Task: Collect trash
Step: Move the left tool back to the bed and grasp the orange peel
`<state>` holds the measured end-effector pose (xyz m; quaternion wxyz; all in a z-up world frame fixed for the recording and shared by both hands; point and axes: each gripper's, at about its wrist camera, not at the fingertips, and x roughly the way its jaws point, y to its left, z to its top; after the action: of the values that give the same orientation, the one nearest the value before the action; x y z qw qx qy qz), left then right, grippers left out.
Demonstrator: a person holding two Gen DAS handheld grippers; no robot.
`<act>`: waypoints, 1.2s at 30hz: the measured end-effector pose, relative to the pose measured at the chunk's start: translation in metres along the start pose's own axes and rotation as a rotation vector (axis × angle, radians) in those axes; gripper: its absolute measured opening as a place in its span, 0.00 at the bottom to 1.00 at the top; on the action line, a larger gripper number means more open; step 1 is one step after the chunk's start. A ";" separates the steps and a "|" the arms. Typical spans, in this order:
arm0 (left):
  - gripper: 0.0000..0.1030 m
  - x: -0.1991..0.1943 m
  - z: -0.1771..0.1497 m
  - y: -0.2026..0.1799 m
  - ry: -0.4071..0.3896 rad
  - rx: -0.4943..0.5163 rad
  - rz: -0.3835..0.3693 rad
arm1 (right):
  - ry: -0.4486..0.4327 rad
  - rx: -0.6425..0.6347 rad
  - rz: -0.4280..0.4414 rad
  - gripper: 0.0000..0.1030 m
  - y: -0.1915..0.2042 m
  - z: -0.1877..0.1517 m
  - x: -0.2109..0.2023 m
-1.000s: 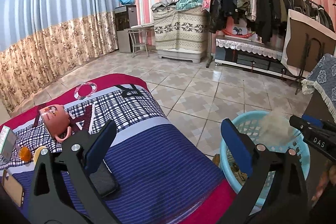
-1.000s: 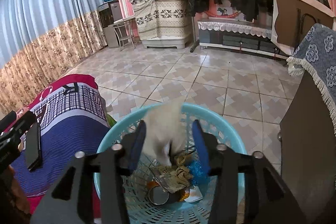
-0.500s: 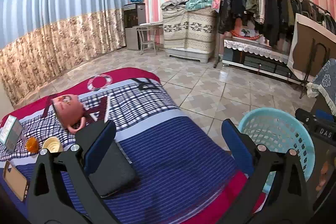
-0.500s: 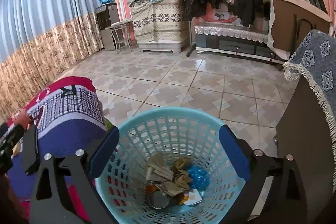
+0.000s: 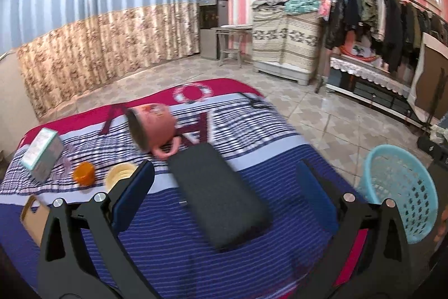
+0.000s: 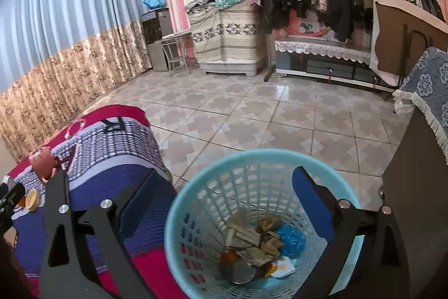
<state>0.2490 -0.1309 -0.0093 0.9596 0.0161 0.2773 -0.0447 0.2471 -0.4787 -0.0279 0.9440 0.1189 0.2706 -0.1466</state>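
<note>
— Where is the trash (image 6: pixel 257 240)?
— Inside the blue basket (image 6: pixel 196 201), right of the bed (image 5: pixel 156 215).
— And the fingers?
— Left gripper (image 5: pixel 224 192) and right gripper (image 6: pixel 224 203) both spread apart, holding nothing.

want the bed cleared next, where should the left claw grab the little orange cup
Grip the orange cup across its round sides, coming down from above. It looks upright on the bedspread, with a yellow cup close beside it, so keep the open left claw clear of that.

Legible text for your record: one item, a large letter "R" (image 6: pixel 112 124) on the bed cover (image 6: pixel 117 147), at 9 o'clock in your right wrist view.
</note>
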 end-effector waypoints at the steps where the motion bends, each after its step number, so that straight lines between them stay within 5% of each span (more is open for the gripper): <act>1: 0.95 0.000 -0.001 0.006 0.002 -0.004 0.010 | -0.002 -0.002 0.008 0.91 0.004 -0.001 -0.001; 17: 0.95 -0.010 -0.045 0.127 0.102 -0.066 0.179 | 0.009 -0.107 0.137 0.91 0.093 -0.020 0.001; 31: 0.94 0.022 -0.058 0.191 0.189 -0.173 0.225 | 0.051 -0.272 0.226 0.91 0.178 -0.053 0.005; 36: 0.93 0.044 -0.044 0.194 0.194 -0.136 0.264 | 0.053 -0.349 0.226 0.91 0.198 -0.063 0.006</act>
<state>0.2808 0.0614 -0.0690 0.9248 -0.0083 0.3664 0.1021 0.2892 -0.2764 -0.0546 0.9532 -0.0129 0.3017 0.0124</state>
